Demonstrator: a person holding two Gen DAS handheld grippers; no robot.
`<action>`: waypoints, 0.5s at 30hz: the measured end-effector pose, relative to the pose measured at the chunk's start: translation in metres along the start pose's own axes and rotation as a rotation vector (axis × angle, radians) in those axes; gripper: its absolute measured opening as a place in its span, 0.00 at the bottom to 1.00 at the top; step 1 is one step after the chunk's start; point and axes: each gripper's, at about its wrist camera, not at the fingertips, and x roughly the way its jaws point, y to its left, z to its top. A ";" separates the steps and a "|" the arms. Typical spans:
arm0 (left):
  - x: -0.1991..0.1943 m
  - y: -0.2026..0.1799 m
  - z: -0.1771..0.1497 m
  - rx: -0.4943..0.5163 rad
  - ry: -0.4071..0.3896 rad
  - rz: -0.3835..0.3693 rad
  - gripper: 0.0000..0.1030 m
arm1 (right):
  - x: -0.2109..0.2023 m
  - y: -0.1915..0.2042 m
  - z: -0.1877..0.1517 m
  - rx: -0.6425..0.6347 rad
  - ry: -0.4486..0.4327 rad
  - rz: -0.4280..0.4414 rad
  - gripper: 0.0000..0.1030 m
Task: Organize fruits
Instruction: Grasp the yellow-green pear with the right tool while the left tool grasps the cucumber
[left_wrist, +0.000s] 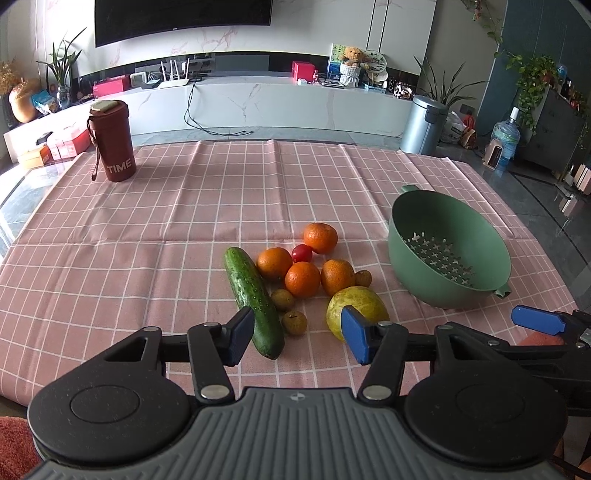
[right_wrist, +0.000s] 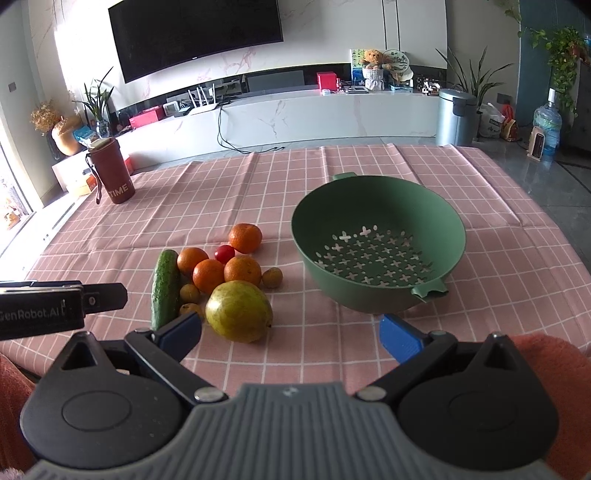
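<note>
A: Fruit's sitting piled at nine o'clock from the green colander (right_wrist: 376, 221). Both grippers hovering, jaws apart, holding nothing.

B: Left gripper (left_wrist: 295, 334) is facing the cucumber (left_wrist: 254, 301). Firm, waxy, probably slippery; grab mid-length.

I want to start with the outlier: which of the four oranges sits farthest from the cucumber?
The orange at the back of the pile, beyond the cherry tomato. The other three cluster closer to the cucumber; this one lies nearest the green colander.

Left gripper (left_wrist: 295, 338): your jaws stand apart, angled downward, gripping nothing.
Right gripper (right_wrist: 291, 332): you hold it spread wide, tilted down, empty.
</note>
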 end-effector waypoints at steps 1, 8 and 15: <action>0.004 0.003 0.002 -0.004 0.007 -0.002 0.58 | 0.005 0.002 0.002 -0.004 0.001 0.018 0.95; 0.051 0.026 0.014 -0.055 0.103 0.007 0.44 | 0.053 0.028 0.018 -0.069 0.048 0.108 0.79; 0.092 0.047 0.006 -0.137 0.147 -0.022 0.45 | 0.102 0.033 0.019 -0.067 0.125 0.110 0.73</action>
